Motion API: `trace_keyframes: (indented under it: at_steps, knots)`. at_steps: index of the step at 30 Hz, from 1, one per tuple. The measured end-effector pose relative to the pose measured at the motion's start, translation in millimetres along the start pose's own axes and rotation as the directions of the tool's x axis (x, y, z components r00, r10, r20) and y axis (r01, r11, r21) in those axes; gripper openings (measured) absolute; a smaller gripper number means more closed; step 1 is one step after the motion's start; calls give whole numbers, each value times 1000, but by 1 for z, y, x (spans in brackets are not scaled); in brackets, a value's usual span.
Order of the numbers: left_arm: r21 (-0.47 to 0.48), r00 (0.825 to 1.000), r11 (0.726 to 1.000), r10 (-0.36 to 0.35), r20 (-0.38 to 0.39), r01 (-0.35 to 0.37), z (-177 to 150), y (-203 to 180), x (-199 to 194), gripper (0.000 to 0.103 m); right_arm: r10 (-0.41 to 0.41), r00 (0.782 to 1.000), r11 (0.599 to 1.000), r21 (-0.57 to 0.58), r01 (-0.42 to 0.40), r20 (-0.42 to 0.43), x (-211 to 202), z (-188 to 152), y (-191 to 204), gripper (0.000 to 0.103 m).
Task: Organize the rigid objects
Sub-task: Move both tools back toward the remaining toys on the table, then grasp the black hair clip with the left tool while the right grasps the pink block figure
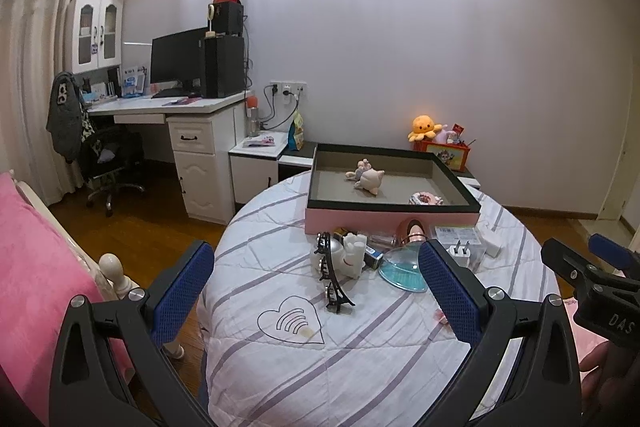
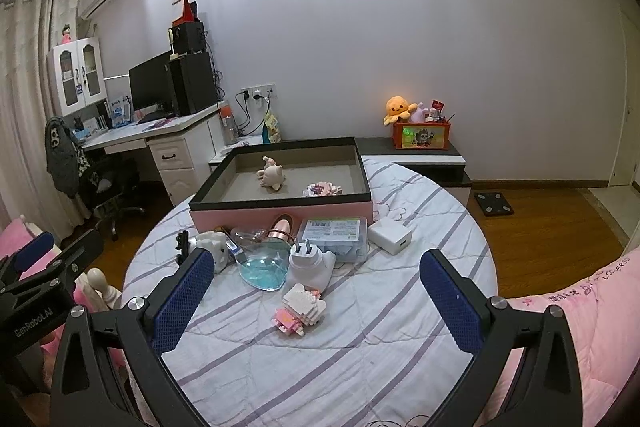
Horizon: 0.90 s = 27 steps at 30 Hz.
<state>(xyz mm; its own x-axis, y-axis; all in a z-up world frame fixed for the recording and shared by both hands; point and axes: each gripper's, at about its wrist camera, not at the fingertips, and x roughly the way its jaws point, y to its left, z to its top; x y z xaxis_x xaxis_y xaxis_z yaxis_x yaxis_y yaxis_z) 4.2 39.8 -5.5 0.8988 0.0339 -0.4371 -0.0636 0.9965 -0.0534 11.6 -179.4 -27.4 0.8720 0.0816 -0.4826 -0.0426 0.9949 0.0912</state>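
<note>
Hovering at the left, above the round striped tabletop [image 1: 280, 367]: left claw [image 1: 316, 291], spread wide, gripping nothing. Lying just ahead of it, a black hair clip [image 1: 334, 273], leaning against a white figurine [image 1: 352, 253]. Sitting beside those, a teal heart-shaped dish [image 2: 262, 271], with a rose-gold round object [image 2: 282, 227] behind it, touching the box wall. Standing upright next to the dish, a white plug adapter [image 2: 306, 255], prongs up, resting on a white holder [image 2: 320, 273]. Lying nearer, between the two blue pads of the right claw [image 2: 316, 297], a pink-and-white block figure [image 2: 300, 309], apart from the rest of the pile. Hanging wide open too, that right claw, clasping nothing, both pads well clear of the block figure. Resting farther right, a clear plastic case [image 2: 336, 237] with a printed label, and a white charger brick [image 2: 390, 237] just beside it. Occupying the far side of the tabletop, a pink box [image 2: 280, 215] with a black rim, holding a pale pig figurine [image 2: 272, 177] near its middle and a small block piece [image 2: 322, 189] toward its right. Showing beyond, against the wall, an orange plush octopus [image 2: 398, 109].
</note>
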Motion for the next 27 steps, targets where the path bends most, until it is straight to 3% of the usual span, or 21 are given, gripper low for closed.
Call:
trace_keyframes:
  at_steps: [9, 18, 27]
  knots:
    - [23, 993, 1000, -6, -122, 9, -26, -4, 45, 103, 5, 993, 1000, -21, -8, -119, 43, -21, -2, 103]
    - [21, 974, 999, 29, -225, -25, -45, 6, 100, 103, 32, 965, 998, -43, -45, -262, 95, -51, 0, 103]
    - [23, 950, 1000, 14, -312, -7, -51, 8, 151, 103, 40, 948, 999, -23, -49, -317, 129, -59, -2, 99]
